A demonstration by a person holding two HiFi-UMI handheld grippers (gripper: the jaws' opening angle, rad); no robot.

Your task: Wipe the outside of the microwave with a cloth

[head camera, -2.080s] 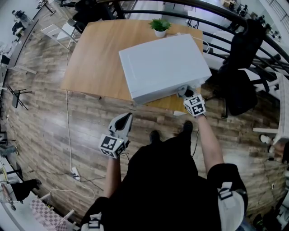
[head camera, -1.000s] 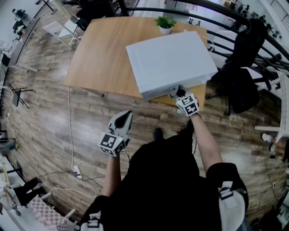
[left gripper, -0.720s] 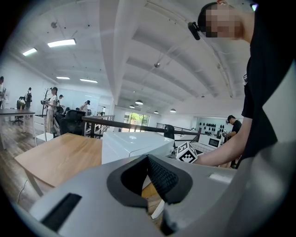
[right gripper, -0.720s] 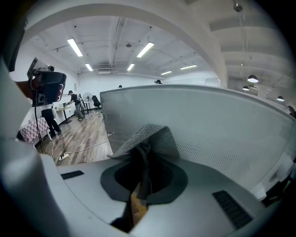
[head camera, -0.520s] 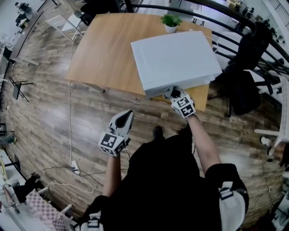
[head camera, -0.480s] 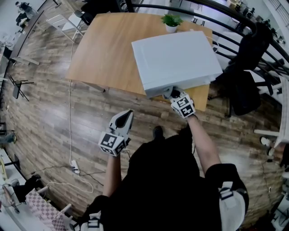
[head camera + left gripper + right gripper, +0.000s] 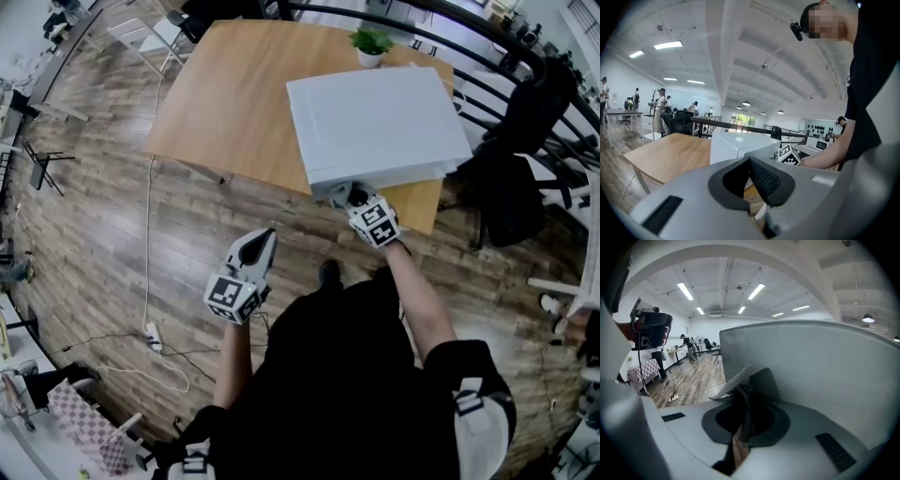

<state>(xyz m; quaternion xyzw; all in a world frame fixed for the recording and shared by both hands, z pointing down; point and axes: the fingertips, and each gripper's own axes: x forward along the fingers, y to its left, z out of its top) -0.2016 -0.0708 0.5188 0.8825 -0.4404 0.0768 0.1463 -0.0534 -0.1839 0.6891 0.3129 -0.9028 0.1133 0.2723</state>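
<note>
The white microwave (image 7: 380,117) stands on the near right corner of the wooden table (image 7: 225,94). My right gripper (image 7: 345,195) is shut on a grey cloth (image 7: 739,380) and presses it against the microwave's front face (image 7: 820,376), near that face's left end. The cloth itself is hidden in the head view. My left gripper (image 7: 265,238) hangs over the floor, well short of the table, shut with nothing in it. In the left gripper view the microwave (image 7: 740,143) and the right gripper's marker cube (image 7: 789,155) show beyond the closed jaws (image 7: 750,164).
A small potted plant (image 7: 372,44) sits at the table's far edge behind the microwave. A black chair with dark clothing (image 7: 511,183) and a curved railing (image 7: 487,42) stand to the right. A power strip (image 7: 153,335) and its cable lie on the wooden floor at the left.
My right gripper has slid with the cloth leftward along the microwave's front face, from right of the middle to near its left end. The left gripper has stayed put.
</note>
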